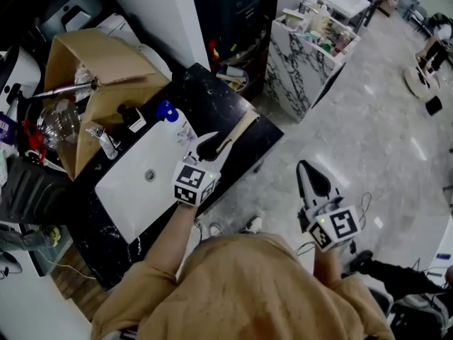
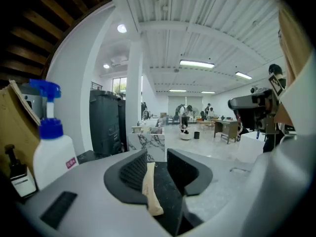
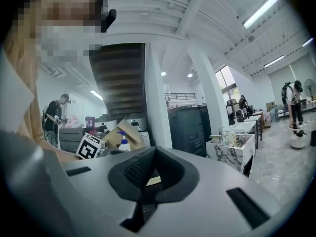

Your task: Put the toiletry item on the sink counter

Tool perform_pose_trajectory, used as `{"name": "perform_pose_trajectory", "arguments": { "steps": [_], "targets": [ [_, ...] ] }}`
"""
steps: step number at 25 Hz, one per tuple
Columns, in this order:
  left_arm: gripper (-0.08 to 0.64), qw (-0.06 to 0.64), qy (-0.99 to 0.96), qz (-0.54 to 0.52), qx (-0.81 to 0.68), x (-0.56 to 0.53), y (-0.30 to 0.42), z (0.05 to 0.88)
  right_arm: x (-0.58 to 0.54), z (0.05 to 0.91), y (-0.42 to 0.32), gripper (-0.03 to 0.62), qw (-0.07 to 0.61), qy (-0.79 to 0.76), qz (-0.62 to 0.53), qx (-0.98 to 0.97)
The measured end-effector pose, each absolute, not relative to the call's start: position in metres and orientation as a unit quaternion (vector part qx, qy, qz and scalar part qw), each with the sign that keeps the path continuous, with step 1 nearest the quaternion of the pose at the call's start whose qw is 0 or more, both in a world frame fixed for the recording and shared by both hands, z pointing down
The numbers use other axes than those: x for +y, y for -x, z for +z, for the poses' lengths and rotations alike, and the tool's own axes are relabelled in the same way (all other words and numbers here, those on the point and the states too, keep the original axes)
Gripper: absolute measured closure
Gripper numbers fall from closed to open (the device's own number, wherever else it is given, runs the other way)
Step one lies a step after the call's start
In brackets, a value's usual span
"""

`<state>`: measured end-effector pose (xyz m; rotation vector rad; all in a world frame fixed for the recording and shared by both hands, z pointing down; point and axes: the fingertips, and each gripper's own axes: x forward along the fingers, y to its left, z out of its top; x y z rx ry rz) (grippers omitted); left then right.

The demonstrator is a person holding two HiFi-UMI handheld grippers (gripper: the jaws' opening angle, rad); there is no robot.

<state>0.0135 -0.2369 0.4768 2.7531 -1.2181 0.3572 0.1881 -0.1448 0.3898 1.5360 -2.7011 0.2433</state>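
A flat beige toiletry item (image 1: 241,129) lies on the black sink counter (image 1: 212,98), right of the white basin (image 1: 134,190). My left gripper (image 1: 207,147) is low over the counter at the item's near end. In the left gripper view the item (image 2: 149,186) sits between the jaws of the left gripper (image 2: 157,154). It rests against the left pad, and a gap shows to the right pad. My right gripper (image 1: 310,174) hangs off the counter above the floor, its jaws (image 3: 154,152) closed together with nothing held.
A white spray bottle (image 1: 173,119) with a blue head and a small dark bottle (image 1: 131,117) stand at the basin's far edge. An open cardboard box (image 1: 99,76) is behind them. A marble-patterned stand (image 1: 304,62) with several items is farther right.
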Motion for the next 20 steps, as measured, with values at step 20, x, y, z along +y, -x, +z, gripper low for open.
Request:
{"name": "perform_pose_trajectory", "arguments": {
  "steps": [20],
  "targets": [
    [0.557, -0.071, -0.843, -0.058, -0.530, -0.157, 0.142, 0.324, -0.157, 0.368, -0.155, 0.588, -0.015, -0.477, 0.070, -0.876]
  ]
}}
